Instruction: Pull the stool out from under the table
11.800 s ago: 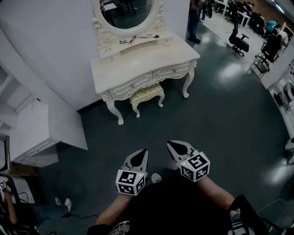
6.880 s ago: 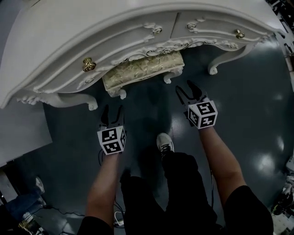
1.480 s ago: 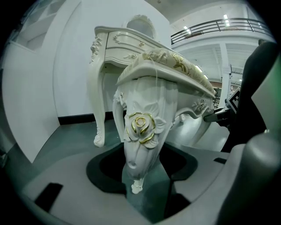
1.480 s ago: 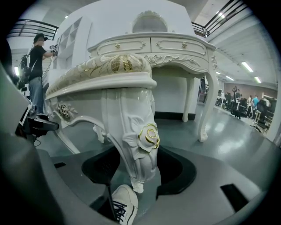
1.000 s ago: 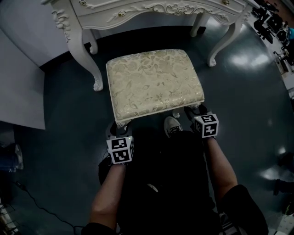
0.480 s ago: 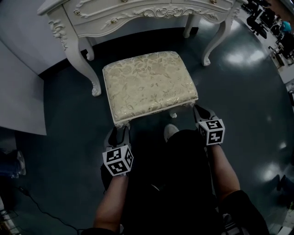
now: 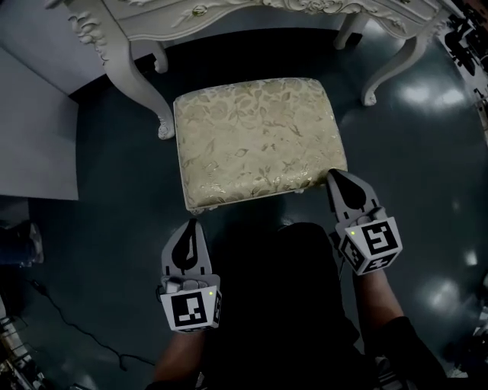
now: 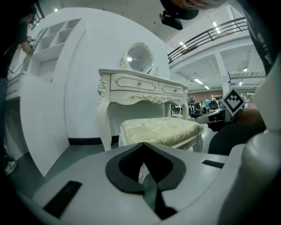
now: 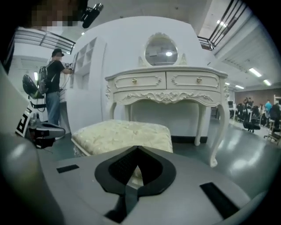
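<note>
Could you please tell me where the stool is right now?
In the head view, the stool stands mid-frame on the floor just in front of the table, its near corners by the left hand-held gripper and right hand-held gripper.

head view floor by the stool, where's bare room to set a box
Bare dark floor: right of the cream floral cushioned stool, below the white carved table's right leg, and left of the stool to the white panel. The near side is crowded: the shut left claw, the shut right claw and the person.

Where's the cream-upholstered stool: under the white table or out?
Out. The whole seat of the cream-upholstered stool shows, clear of the white carved table and its front edge.
</note>
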`<state>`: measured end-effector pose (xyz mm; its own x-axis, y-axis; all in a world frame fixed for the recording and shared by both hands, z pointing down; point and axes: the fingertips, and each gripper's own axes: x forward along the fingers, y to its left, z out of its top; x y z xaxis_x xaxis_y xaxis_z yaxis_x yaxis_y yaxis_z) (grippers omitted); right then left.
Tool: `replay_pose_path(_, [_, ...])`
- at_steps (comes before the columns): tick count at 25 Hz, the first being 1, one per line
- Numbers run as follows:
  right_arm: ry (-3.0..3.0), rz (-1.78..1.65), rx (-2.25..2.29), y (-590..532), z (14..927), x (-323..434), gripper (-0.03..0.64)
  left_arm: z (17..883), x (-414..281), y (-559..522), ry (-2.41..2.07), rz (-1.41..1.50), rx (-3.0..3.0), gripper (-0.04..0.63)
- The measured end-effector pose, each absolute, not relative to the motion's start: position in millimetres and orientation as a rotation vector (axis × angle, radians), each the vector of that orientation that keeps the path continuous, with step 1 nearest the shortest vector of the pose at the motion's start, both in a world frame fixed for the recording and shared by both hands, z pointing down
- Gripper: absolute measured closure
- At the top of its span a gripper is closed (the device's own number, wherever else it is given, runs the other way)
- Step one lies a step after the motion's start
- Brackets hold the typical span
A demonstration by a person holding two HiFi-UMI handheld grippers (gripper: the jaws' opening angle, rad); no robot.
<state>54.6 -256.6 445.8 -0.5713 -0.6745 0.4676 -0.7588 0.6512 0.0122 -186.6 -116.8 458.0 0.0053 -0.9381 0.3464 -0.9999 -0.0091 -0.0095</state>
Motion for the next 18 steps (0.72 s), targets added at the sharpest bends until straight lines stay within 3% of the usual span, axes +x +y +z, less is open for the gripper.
replay_pose_path(7, [-2.483,0.308,0.910,-274.8,377.4,13.4,0.589,399.1,-171.1,-138.3,-1.961,0.407,1.950,0.588])
replay_pose_path(18, [-2.344,0.492,0.864,-216.1,174.9,18.0,0.589,182.4,-149.7,-76.2,-1.759,0.373,1.876,0.588])
